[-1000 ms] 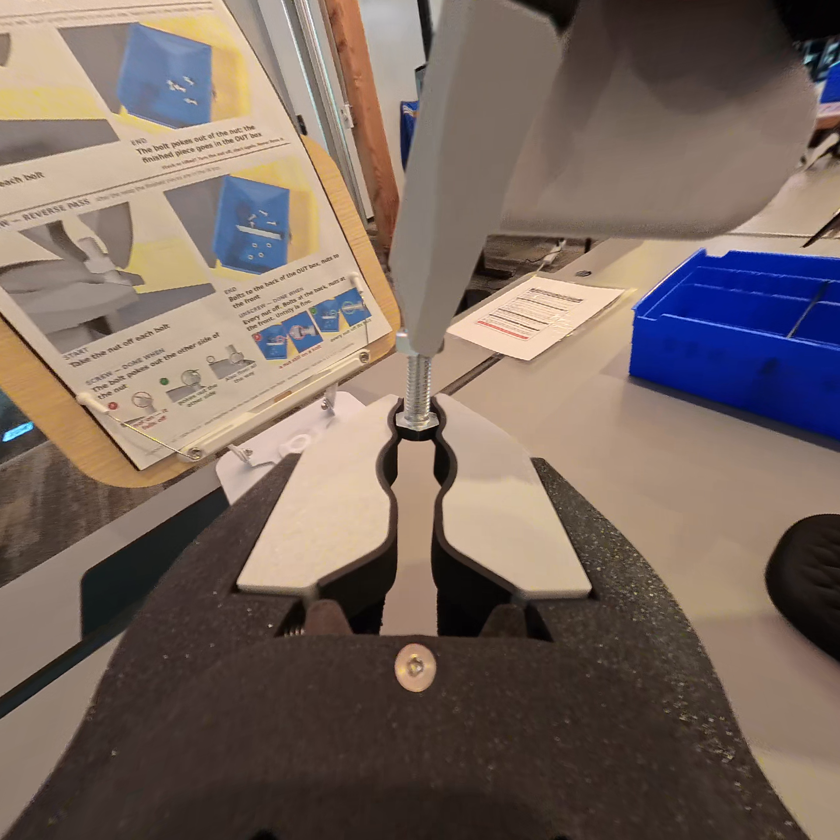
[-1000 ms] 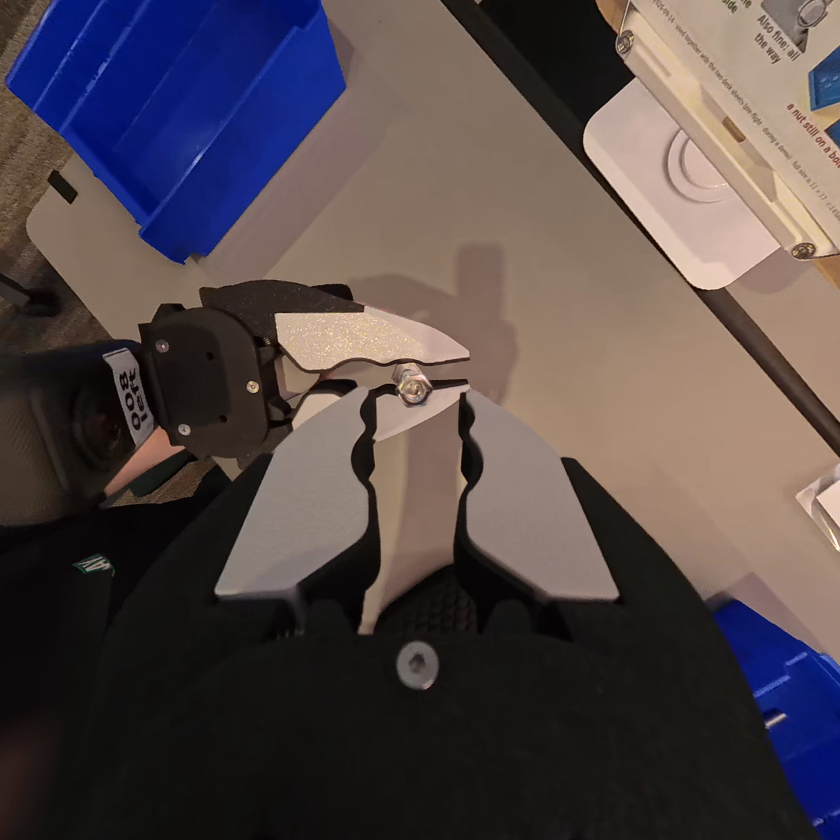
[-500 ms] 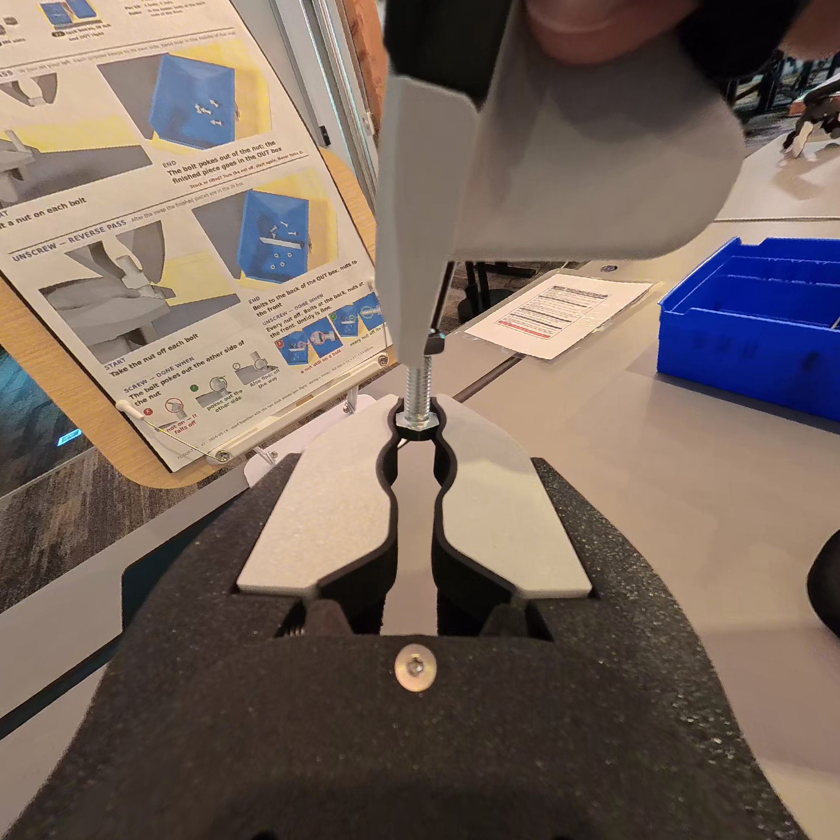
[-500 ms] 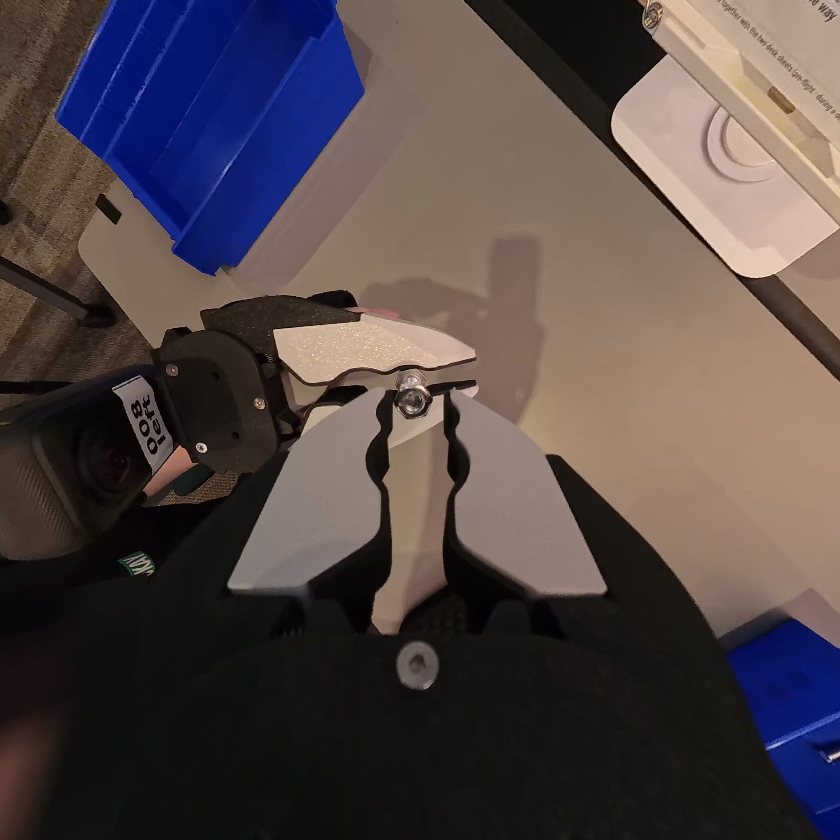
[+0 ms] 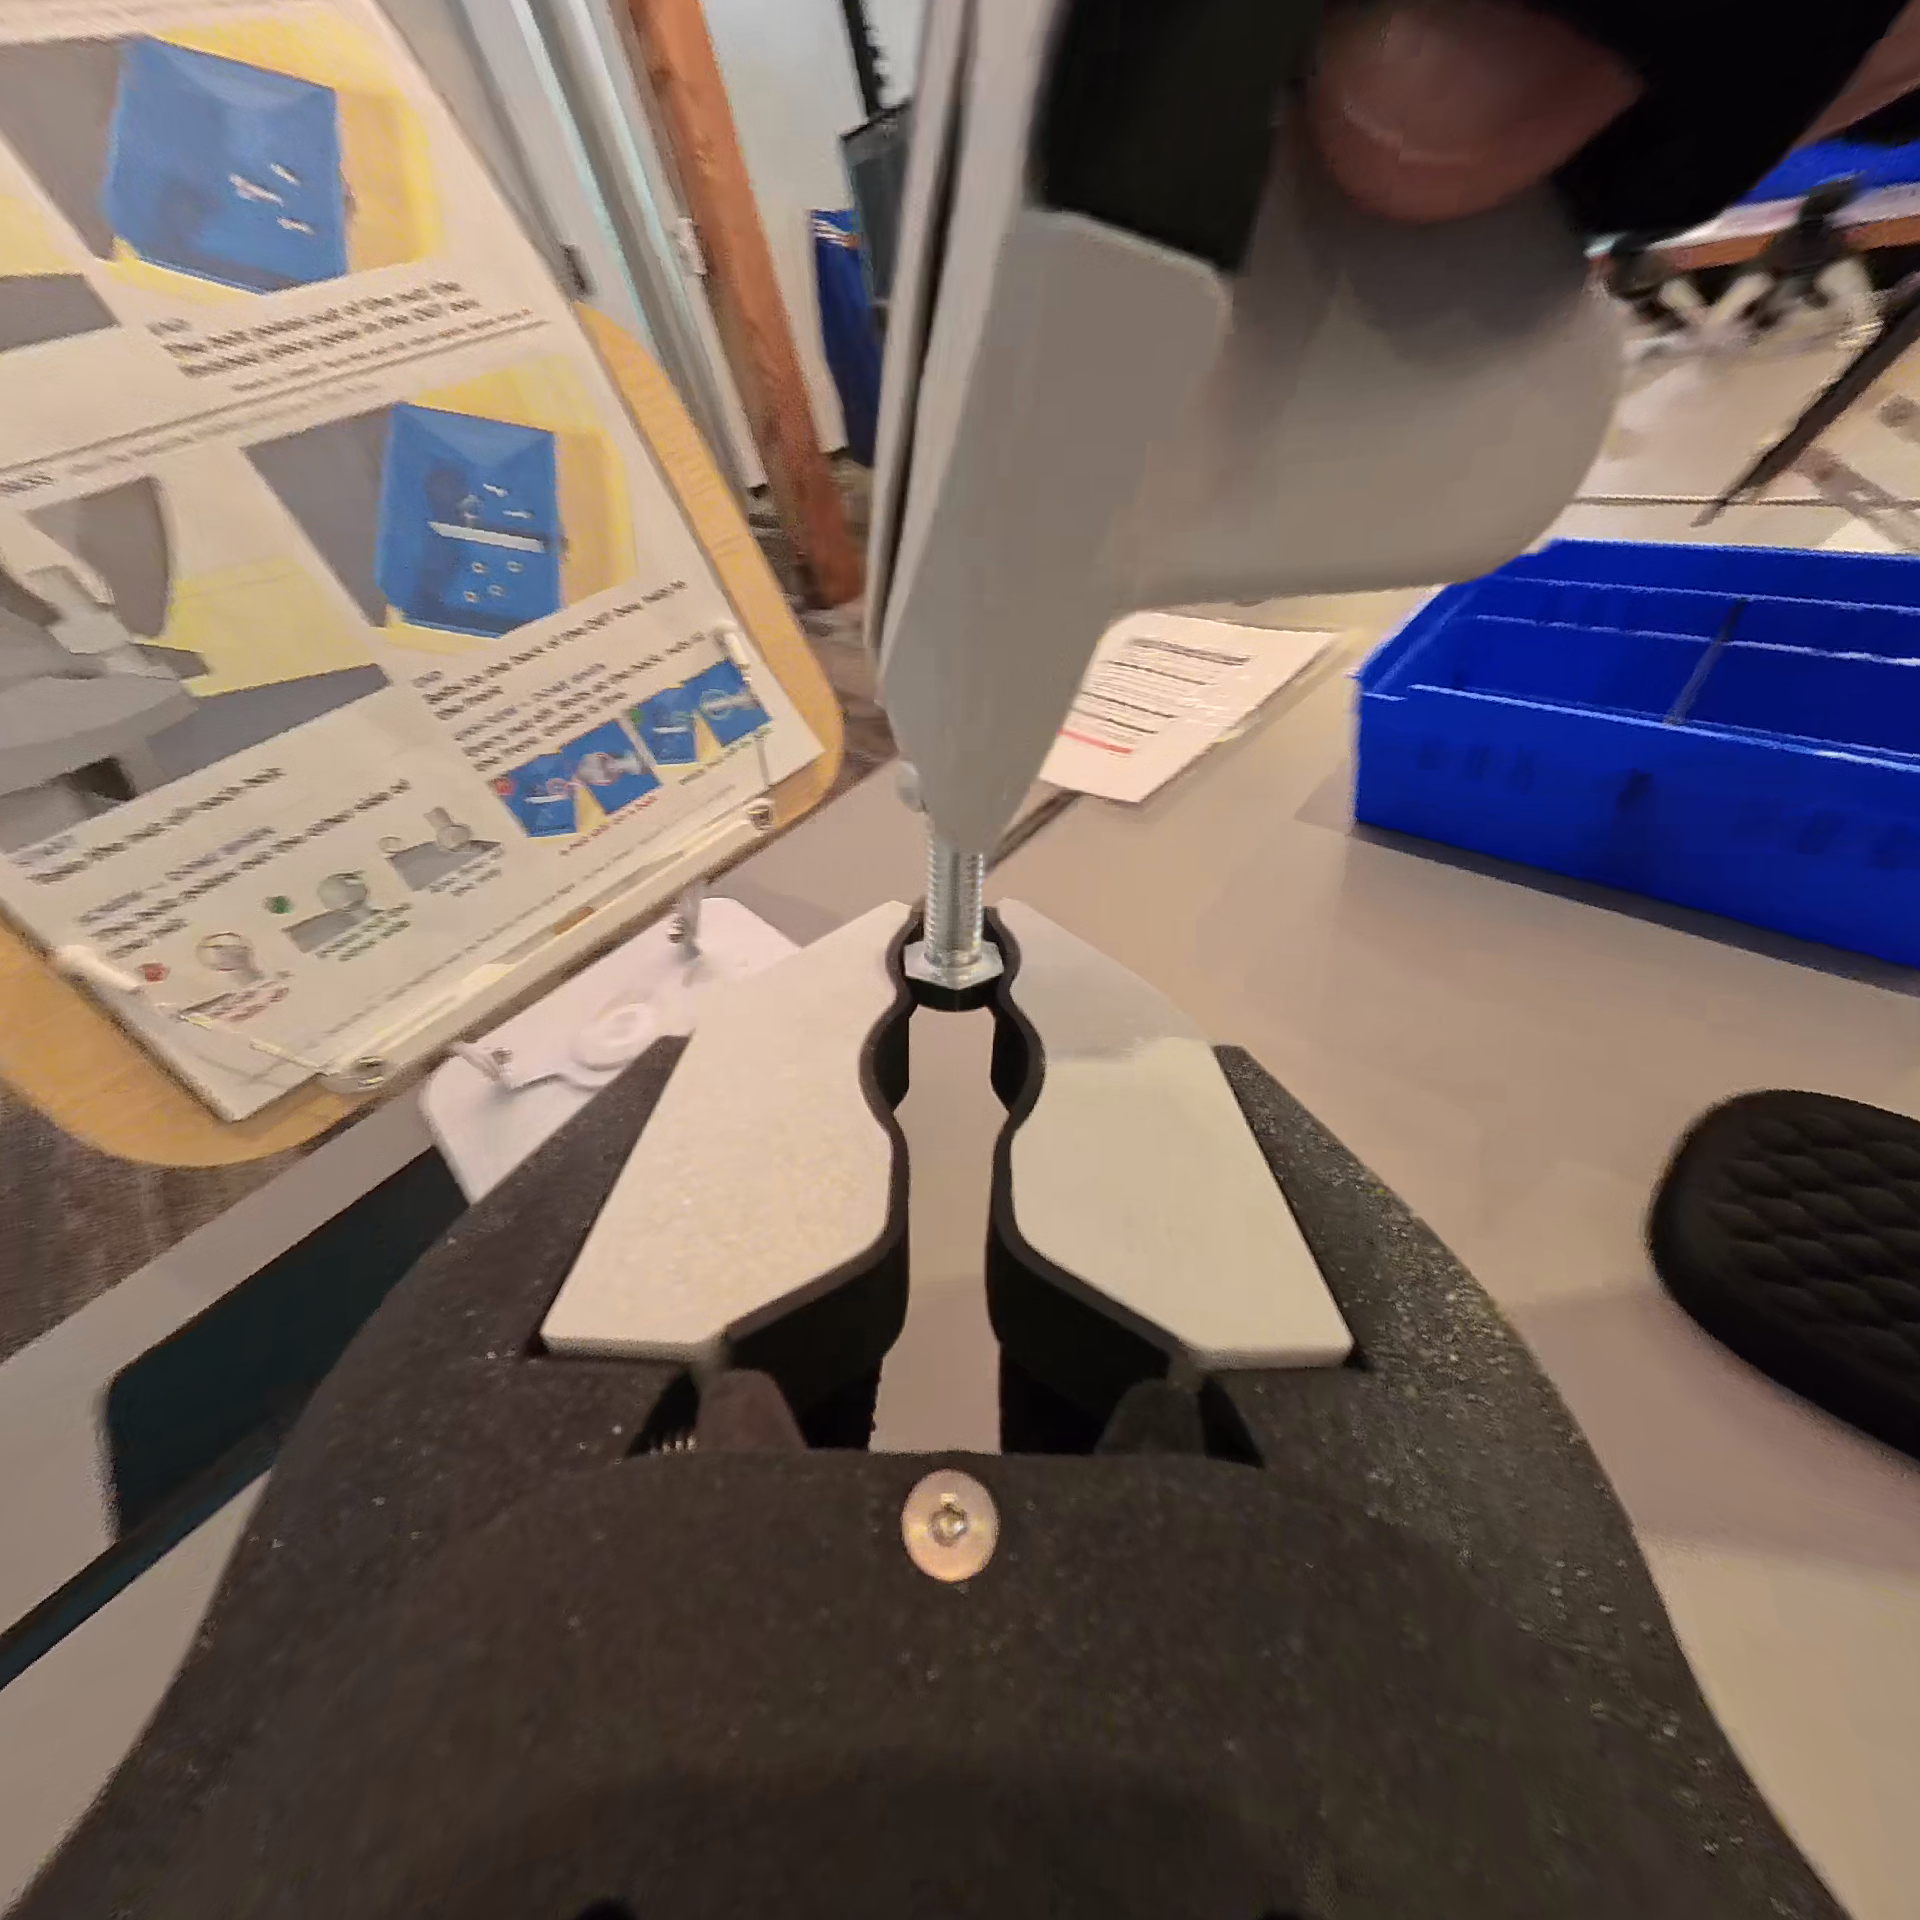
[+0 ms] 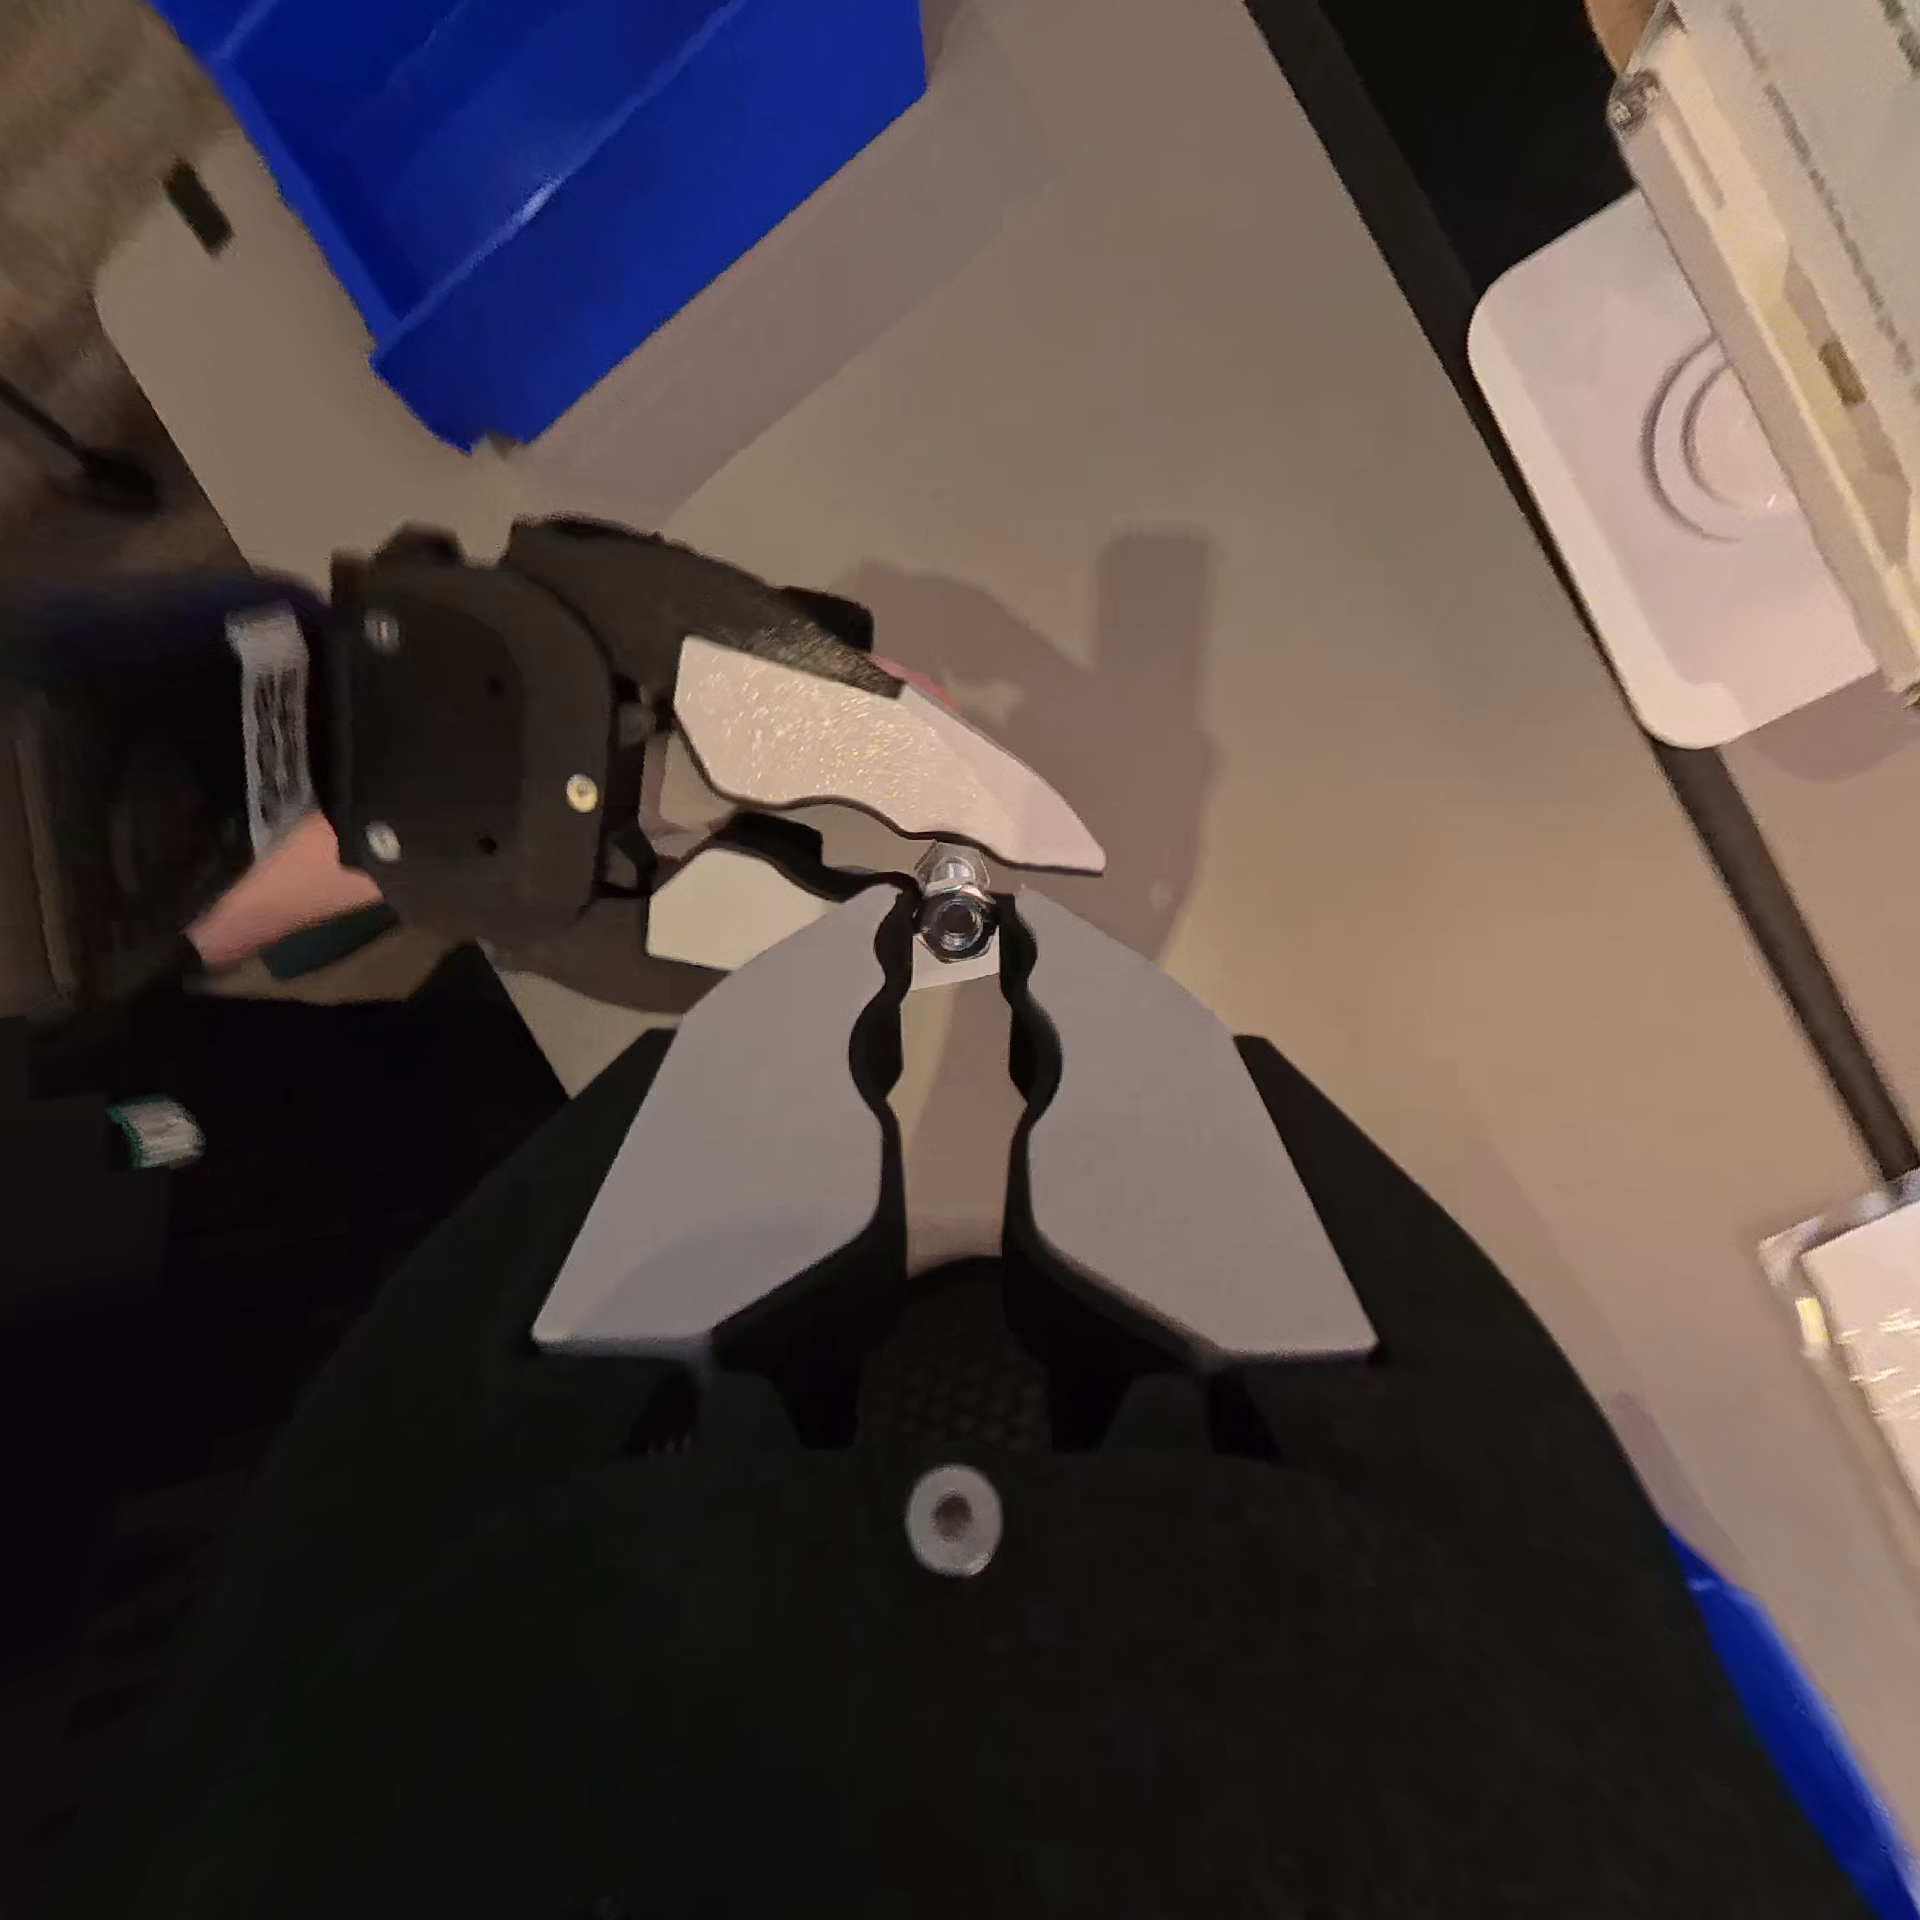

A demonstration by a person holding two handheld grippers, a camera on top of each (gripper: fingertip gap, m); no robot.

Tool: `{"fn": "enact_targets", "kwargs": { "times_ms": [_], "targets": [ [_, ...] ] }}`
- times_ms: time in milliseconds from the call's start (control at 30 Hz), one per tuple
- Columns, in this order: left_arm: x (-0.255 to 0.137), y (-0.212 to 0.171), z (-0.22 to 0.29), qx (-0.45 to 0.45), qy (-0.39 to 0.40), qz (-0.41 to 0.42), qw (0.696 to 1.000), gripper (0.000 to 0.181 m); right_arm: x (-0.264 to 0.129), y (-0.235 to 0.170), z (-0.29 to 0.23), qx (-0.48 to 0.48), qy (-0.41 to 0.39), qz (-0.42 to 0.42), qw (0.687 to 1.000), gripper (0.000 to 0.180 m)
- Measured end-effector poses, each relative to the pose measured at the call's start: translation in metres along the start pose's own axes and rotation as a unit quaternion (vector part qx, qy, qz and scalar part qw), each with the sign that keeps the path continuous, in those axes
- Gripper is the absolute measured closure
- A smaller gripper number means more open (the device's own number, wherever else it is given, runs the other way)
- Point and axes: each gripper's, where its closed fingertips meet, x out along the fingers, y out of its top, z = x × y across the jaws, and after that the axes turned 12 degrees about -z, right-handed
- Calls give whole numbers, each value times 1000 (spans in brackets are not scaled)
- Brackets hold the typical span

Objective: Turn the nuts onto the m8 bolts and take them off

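Note:
My left gripper (image 5: 951,940) is shut on a silver hex nut (image 5: 951,961) at its fingertips. A threaded M8 bolt (image 5: 948,891) stands up out of the nut. Its upper end is hidden between the fingers (image 5: 966,675) of my right gripper, which comes down from above. In the right wrist view, my right gripper (image 6: 954,920) is shut on the bolt's head (image 6: 954,927). The left gripper (image 6: 883,758) reaches in from the left there and holds the nut (image 6: 948,868) just behind the head. Both are held above the grey table (image 5: 1351,1039).
A blue divided bin (image 5: 1662,727) sits on the table at the right, with a paper sheet (image 5: 1174,696) behind. An instruction board (image 5: 364,623) on a white stand base (image 6: 1662,499) is at the left. Another blue bin (image 6: 540,177) sits near the table edge. A black textured object (image 5: 1808,1247) lies at the right. One gripper's finger ends stand about 4 cm off the other's.
My right gripper's fingers have closed from wide apart onto the bolt head and turned about the bolt. The left gripper has kept hold of the nut.

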Motion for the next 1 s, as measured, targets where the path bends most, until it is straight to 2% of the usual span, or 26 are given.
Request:
{"fn": "enact_targets", "kwargs": {
  "times_ms": [100,233,367,500,733,1000],
  "targets": [
    [-5,1,16,-1,-88,-1,996,171,-2,-8,-7,-78,-18,-8,997,165],
    [-21,6,36,17,-186,15,982,171,-9,-17,-22,-148,-4,8,989,165],
    [-39,4,59,37,-275,7,961,171,-11,-31,-41,-263,4,29,964,165],
    [-49,0,79,47,-340,-5,939,170,-10,-44,-53,-332,7,42,942,165],
    [-89,-10,118,30,-547,-25,836,170,-7,-67,-85,-457,5,74,886,165],
    [-143,-24,144,48,-733,-38,677,170,-2,-80,-128,-547,-16,107,830,165]
  ]
}}
